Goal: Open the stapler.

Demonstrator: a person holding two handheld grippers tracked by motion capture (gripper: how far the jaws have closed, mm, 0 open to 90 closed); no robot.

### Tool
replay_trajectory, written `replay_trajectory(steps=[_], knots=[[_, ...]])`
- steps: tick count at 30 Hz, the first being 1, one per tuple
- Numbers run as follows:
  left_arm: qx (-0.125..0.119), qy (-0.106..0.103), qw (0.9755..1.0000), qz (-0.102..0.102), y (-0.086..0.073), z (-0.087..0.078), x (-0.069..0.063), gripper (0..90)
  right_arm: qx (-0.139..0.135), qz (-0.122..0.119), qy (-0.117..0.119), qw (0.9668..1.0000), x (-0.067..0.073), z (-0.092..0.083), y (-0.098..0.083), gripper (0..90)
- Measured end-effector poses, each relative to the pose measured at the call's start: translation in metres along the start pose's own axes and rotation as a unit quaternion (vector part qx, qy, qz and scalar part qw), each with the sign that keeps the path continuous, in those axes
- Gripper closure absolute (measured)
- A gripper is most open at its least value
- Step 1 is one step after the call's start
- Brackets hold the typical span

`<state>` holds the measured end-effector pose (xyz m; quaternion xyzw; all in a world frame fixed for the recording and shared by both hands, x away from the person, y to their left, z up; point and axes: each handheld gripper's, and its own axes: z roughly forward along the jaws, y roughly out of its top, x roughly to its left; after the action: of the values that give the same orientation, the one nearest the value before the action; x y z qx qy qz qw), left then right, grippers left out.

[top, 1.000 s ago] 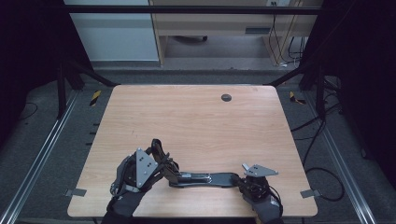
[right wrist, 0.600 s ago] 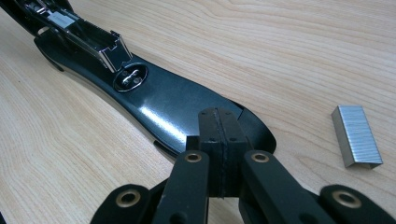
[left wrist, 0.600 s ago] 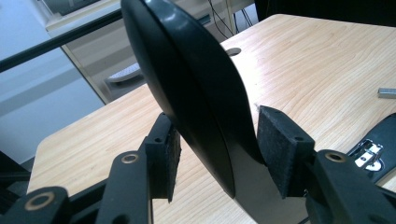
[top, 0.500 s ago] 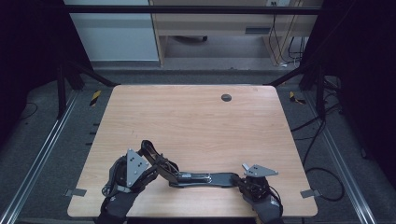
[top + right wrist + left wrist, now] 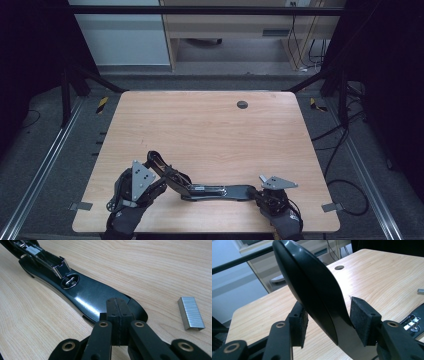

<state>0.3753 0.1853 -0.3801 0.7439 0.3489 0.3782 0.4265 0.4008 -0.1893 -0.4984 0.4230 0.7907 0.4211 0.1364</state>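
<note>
One stapler (image 5: 210,187), two grippers and one strip of staples (image 5: 191,313) are on one wooden table (image 5: 210,125).

The stapler lies opened near the table's front edge, between the two grippers. Its base (image 5: 85,295) rests flat; its top cover (image 5: 312,287) is swung up and back at the left end.

Left gripper (image 5: 152,175): the jaws have just been opening. The raised cover stands between the pads. The right pad (image 5: 364,320) lies against the cover; the left pad (image 5: 299,325) stands just clear, so the grip is released.

Right gripper (image 5: 117,320): the jaws are clenched together, pad on pad, at the base's right end, over its tip.

The staple strip lies on the table just beside that end. No legible markings on any item.
</note>
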Motion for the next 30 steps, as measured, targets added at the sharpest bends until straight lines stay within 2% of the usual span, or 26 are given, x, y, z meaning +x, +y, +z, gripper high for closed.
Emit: replay_trajectory(steps=[2,5,13,17,21,30], knots=[[-0.005,0.004,1.0,0.0,-0.002,0.0,0.001,48.4,0.0,0.001,0.0,1.0,0.0,0.0,0.0,90.0],[-0.002,0.011,0.9999,-0.012,-0.005,-0.002,0.002,48.1,0.002,0.005,0.0,1.0,0.0,0.0,0.0,90.0],[0.001,0.019,0.9995,-0.026,-0.01,-0.003,0.005,47.4,0.0,0.002,0.001,1.0,0.0,0.0,0.0,90.0],[0.002,0.014,0.9987,-0.048,-0.016,-0.004,0.013,47.0,0.001,0.005,0.002,1.0,0.0,0.0,0.0,90.0],[0.001,0.009,0.998,-0.062,-0.021,-0.005,0.017,46.7,0.001,0.004,0.002,1.0,0.0,0.0,0.0,90.0],[-0.002,0.01,0.9976,-0.068,-0.028,-0.006,0.021,44.9,0.001,0.003,0.001,1.0,0.0,0.0,0.0,90.0]])
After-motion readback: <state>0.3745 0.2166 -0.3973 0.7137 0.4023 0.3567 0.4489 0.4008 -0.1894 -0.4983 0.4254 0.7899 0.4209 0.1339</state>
